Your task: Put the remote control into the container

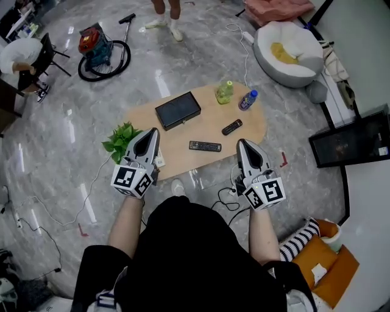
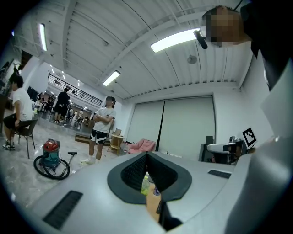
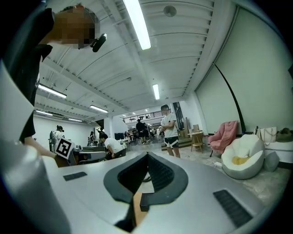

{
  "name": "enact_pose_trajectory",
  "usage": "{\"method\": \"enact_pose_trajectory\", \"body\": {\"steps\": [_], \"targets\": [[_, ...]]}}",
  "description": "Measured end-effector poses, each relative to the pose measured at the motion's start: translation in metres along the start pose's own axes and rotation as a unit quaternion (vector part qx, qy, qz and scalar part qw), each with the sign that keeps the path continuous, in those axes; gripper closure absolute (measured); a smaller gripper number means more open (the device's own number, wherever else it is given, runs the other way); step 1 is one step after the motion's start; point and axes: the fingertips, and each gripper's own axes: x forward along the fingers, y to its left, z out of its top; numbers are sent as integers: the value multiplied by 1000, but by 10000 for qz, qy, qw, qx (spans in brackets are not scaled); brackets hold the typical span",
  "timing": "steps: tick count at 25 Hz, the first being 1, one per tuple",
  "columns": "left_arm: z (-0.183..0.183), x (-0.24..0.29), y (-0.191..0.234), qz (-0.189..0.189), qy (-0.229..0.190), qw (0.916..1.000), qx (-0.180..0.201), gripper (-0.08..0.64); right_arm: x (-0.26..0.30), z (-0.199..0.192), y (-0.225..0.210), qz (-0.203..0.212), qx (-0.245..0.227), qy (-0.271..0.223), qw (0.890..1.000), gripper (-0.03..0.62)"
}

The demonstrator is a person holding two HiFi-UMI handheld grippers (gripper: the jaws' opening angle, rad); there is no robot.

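Note:
On the low wooden table point(image 1: 146, 116) lie a long black remote control point(image 1: 205, 146) and a shorter black remote point(image 1: 231, 127). A flat black container point(image 1: 177, 110) sits on the table's far left part. My left gripper point(image 1: 152, 131) is shut and empty above the table's near left edge. My right gripper point(image 1: 241, 144) is shut and empty near the front right edge, just right of the long remote. In the left gripper view the jaws point(image 2: 147, 155) meet, with a green bottle point(image 2: 145, 185) showing below them. The right gripper view shows its jaws point(image 3: 147, 154) closed on nothing.
A green bottle point(image 1: 225, 92) and a blue-capped bottle point(image 1: 247, 100) stand at the table's far right. A potted plant point(image 1: 124, 139) sits by the left edge. A vacuum cleaner point(image 1: 96, 46), a white beanbag point(image 1: 288, 52), floor cables point(image 1: 226, 196) and a standing person point(image 1: 167, 15) surround the table.

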Motion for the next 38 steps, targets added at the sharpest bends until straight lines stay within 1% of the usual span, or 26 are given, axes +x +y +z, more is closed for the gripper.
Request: {"method": "enact_pose_trajectory", "body": {"steps": [3, 5, 11, 14, 19, 24, 30, 35, 37, 38], "targets": [[0, 12, 19, 5, 4, 9999, -100, 552, 21, -4, 0, -7, 5, 66, 10000, 583], [-5, 20, 27, -6, 99, 9998, -156, 552, 33, -7, 0, -30, -33, 133, 9999, 583], [-32, 41, 34, -40, 428, 9984, -376, 552, 56, -24, 3, 22, -75, 384, 9992, 583], [-55, 55, 37, 32, 706, 9963, -485, 552, 68, -42, -1, 86, -26, 571, 9983, 583], [-101, 72, 47, 344, 1182, 9904, -632, 552, 95, -79, -11, 246, 67, 969, 9950, 583], [-135, 94, 58, 424, 1514, 9849, -731, 552, 132, -117, -30, 481, 82, 1351, 9896, 583], [-185, 122, 86, 894, 1881, 9744, -842, 552, 168, -168, -52, 839, 52, 1825, 9796, 583], [-217, 138, 112, 1339, 2009, 9658, -942, 552, 193, -212, -75, 913, 182, 2129, 9726, 583], [-231, 142, 127, 1540, 2089, 9607, -986, 552, 205, -232, -81, 942, 198, 2267, 9692, 583], [-240, 142, 136, 1674, 2167, 9566, -1000, 552, 211, -243, -82, 965, 205, 2350, 9670, 583]]}}
